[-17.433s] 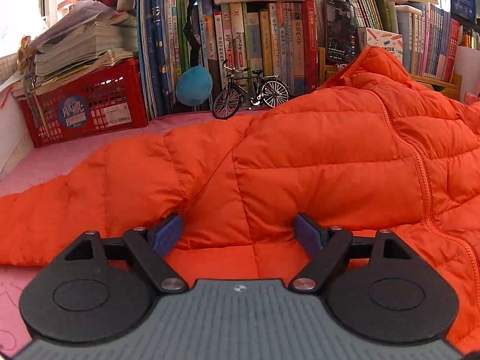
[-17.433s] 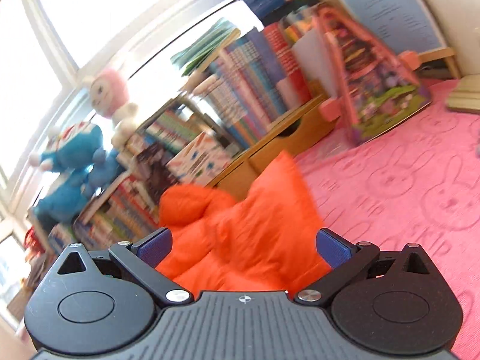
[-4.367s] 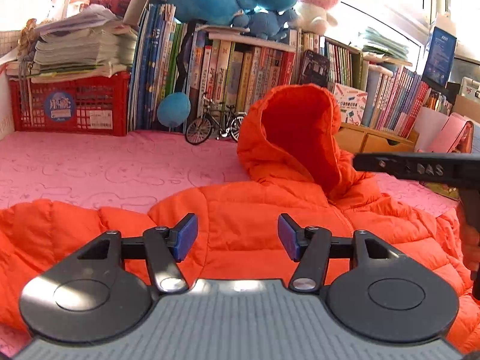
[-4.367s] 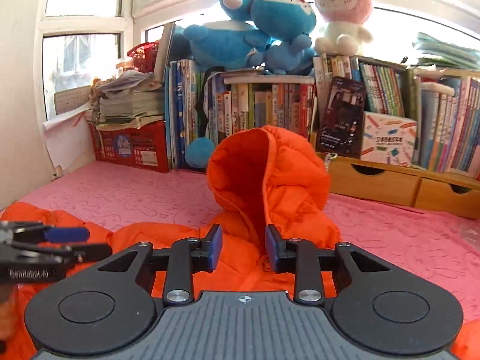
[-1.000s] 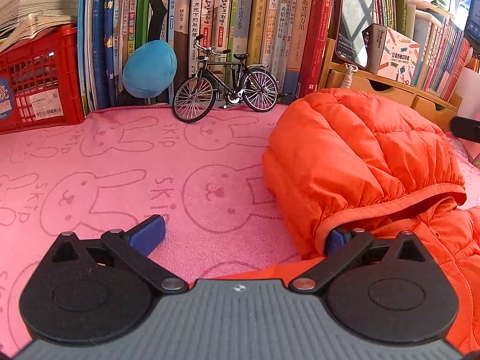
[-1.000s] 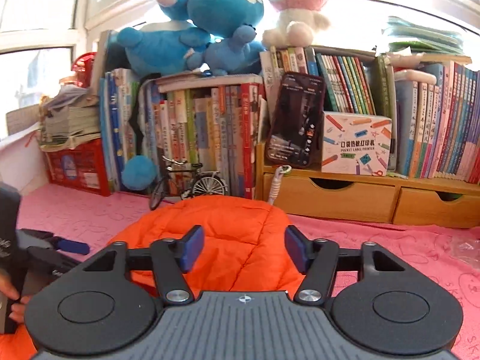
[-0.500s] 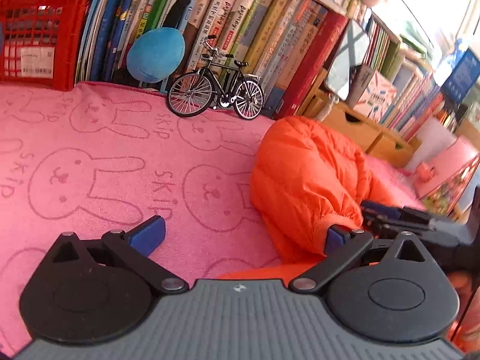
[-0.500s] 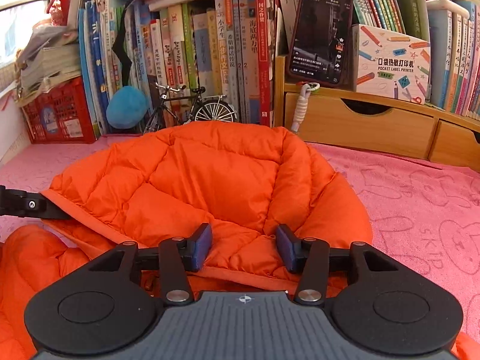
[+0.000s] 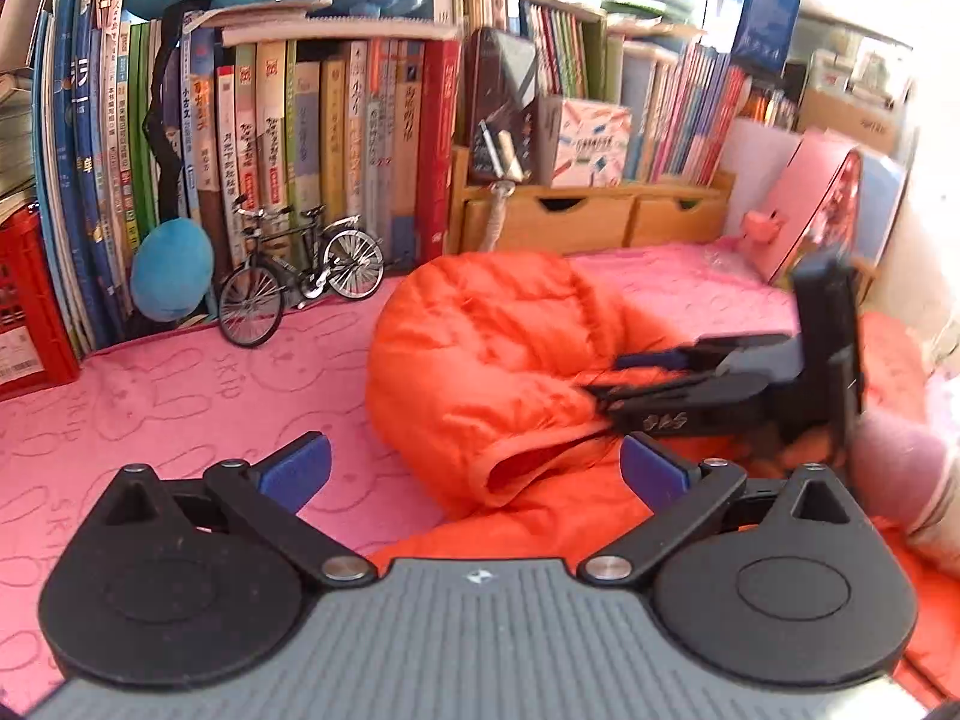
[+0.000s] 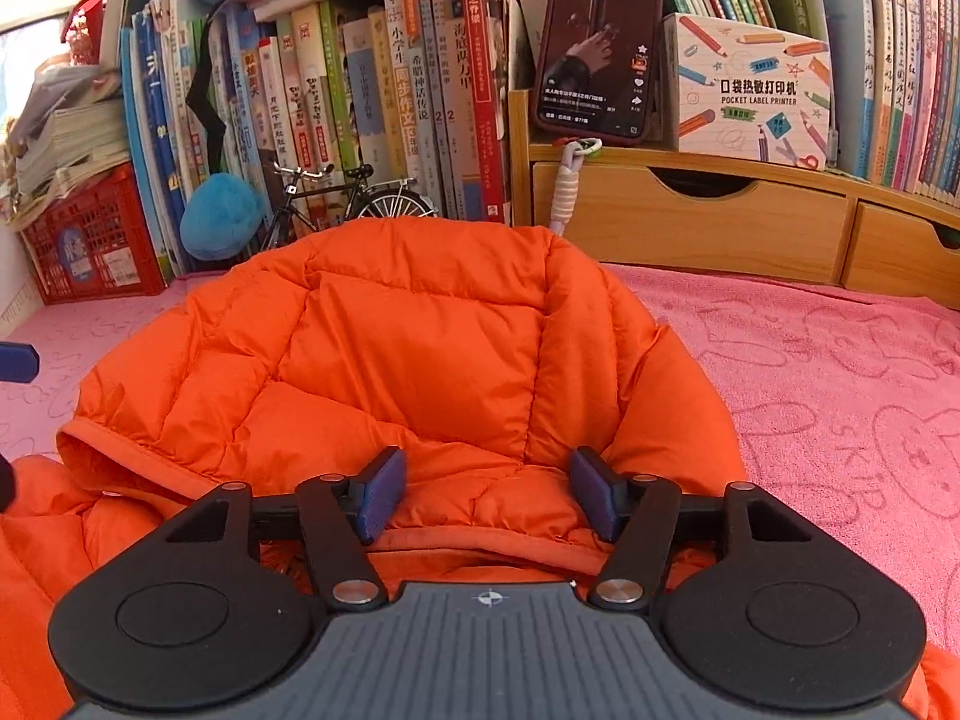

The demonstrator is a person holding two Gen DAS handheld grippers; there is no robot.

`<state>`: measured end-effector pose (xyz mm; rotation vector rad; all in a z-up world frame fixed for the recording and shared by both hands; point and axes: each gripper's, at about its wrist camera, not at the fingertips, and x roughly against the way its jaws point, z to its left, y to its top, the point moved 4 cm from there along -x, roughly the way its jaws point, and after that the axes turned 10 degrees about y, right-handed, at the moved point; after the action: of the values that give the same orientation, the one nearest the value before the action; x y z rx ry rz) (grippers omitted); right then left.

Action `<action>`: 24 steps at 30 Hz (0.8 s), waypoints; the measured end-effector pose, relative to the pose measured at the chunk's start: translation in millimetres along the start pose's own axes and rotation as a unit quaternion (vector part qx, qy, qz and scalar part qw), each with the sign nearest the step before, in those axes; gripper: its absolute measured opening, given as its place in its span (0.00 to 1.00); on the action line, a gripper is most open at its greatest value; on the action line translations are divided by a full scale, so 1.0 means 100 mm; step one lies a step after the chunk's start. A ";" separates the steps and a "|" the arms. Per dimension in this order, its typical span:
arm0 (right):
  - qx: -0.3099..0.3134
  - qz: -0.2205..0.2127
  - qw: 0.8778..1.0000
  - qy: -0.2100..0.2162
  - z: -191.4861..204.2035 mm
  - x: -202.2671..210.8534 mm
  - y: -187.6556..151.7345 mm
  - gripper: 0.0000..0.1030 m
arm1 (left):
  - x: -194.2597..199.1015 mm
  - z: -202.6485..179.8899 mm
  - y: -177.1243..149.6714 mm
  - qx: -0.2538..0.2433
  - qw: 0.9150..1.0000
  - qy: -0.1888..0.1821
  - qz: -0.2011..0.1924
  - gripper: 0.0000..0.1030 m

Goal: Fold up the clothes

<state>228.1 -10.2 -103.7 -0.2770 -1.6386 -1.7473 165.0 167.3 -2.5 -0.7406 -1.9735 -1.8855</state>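
Hood [image 10: 408, 360] folded down onto orange jacket [image 9: 540, 516] | right hand-held gripper [image 10: 486, 495] — jaws just opened, hood between, unpinched | left hand-held gripper [image 9: 474, 468] wide open, empty — hood ahead-right | hood fold looks done

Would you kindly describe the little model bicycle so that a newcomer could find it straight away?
Look along the row of upright books at the back of the pink rabbit-print cloth. The model bicycle stands on the cloth before them, right of a blue plush ball, left of the orange jacket. It alone has spoked wheels.
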 end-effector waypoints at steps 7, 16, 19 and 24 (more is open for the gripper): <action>-0.002 -0.001 1.000 0.002 0.00 0.00 0.00 0.63 | -0.40 -0.32 0.25 0.014 0.967 0.253 -0.017 0.99; 0.033 0.009 0.999 -0.031 0.09 -0.02 0.01 0.63 | -0.90 -0.04 -0.17 0.064 0.948 0.304 0.069 1.00; 0.092 0.009 0.993 -0.074 0.11 0.02 0.00 0.62 | -0.90 0.03 -0.22 0.084 0.951 0.291 0.069 1.00; 0.142 0.012 0.982 -0.123 -0.11 0.17 -0.02 0.63 | -0.92 0.02 -0.27 0.087 0.952 0.287 0.068 1.00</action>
<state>217.9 -26.1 -97.0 -0.3861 -2.0277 -1.4821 225.5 155.2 -75.8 -0.2275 -1.6354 -1.5851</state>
